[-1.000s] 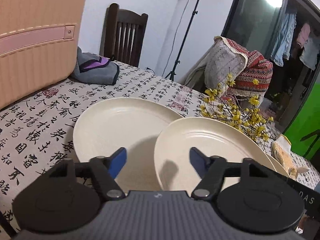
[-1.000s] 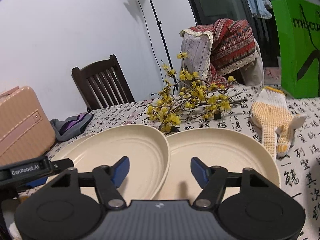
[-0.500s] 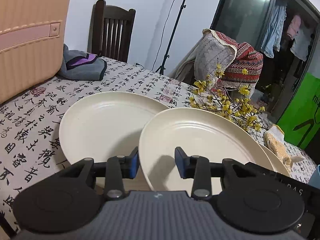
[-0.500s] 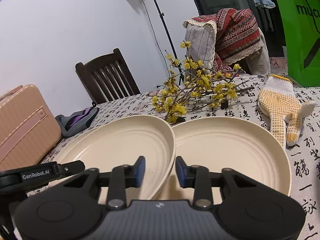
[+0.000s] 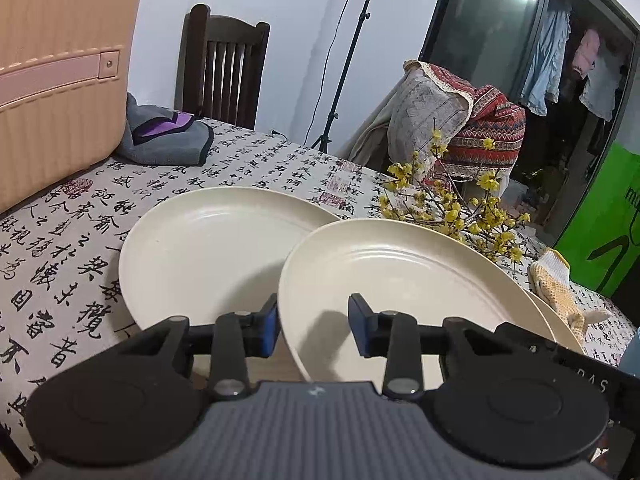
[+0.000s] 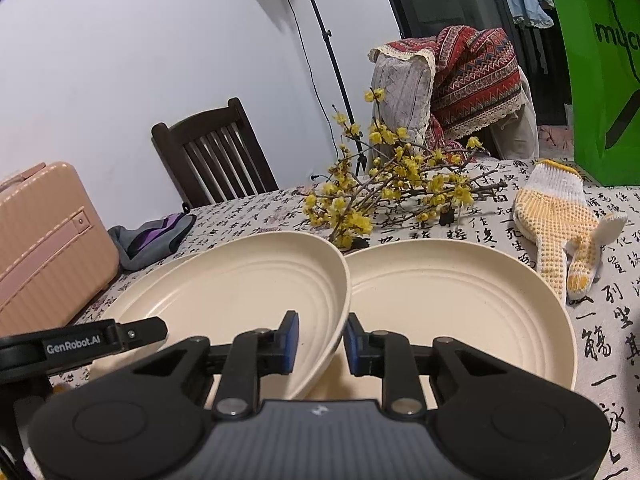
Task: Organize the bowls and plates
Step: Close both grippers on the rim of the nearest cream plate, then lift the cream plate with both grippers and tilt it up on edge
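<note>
Three cream plates sit in a row on the calligraphy-print tablecloth (image 5: 80, 240). The middle plate (image 5: 392, 280) (image 6: 240, 292) overlaps the left plate (image 5: 208, 248) and the right plate (image 6: 460, 300). My left gripper (image 5: 314, 326) straddles the middle plate's left rim, with one blue pad outside against the rim and the other inside the dish. My right gripper (image 6: 320, 340) straddles the same plate's right rim. Its jaws are closing, with the outer pad against the plate's wall and the inner pad over the dish.
A pink suitcase (image 5: 60, 72) and a grey-purple pouch (image 5: 168, 136) lie at the far left. Yellow flower branches (image 6: 380, 200) sprawl just behind the plates. Work gloves (image 6: 560, 224) and a green bag (image 6: 604, 80) are at the right. A dark chair (image 5: 224, 68) stands behind the table.
Both grippers' jaws have narrowed from wide apart to close around the middle plate's two rims. Neither hand has shifted noticeably, and the plates stay where they were.
</note>
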`<state>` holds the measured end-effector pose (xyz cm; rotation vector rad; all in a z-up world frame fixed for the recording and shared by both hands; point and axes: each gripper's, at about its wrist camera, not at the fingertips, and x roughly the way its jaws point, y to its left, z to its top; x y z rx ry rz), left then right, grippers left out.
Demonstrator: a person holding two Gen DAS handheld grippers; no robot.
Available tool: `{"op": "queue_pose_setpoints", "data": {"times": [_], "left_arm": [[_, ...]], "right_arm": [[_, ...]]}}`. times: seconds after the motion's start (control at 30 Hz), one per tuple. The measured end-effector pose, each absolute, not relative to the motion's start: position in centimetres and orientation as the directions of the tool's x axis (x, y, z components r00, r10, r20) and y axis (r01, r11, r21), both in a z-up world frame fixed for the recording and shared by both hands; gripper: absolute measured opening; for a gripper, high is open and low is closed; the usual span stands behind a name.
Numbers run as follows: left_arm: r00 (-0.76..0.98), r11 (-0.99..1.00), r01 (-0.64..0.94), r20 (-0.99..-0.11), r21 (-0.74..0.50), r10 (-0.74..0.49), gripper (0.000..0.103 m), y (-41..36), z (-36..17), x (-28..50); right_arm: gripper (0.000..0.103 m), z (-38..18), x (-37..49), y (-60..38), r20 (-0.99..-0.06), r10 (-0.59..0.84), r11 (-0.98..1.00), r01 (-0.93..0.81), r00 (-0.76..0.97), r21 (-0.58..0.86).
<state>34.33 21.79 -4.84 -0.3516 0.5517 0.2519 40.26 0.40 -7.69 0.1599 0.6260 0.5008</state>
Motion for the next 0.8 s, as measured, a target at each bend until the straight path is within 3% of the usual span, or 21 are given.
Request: {"op": "queue_pose_setpoints", "data": {"times": [0.47,0.8], "left_arm": [[0.822,0.912,-0.330,-0.549,-0.245,0.150,0.036,21.8,-4.7,34.2],[0.805,0.886,-0.341,-0.585,-0.314,0.103,0.036,23.3,-4.7,34.6]], "right_arm": [[0.023,-7.2,39.3,0.8,-0.493,0.480,0.876,-0.424,0.725,0.229],[0.021,-7.5,40.5,0.0,-0.524,0.510,0.860,-0.397,0.682,0.320]]}}
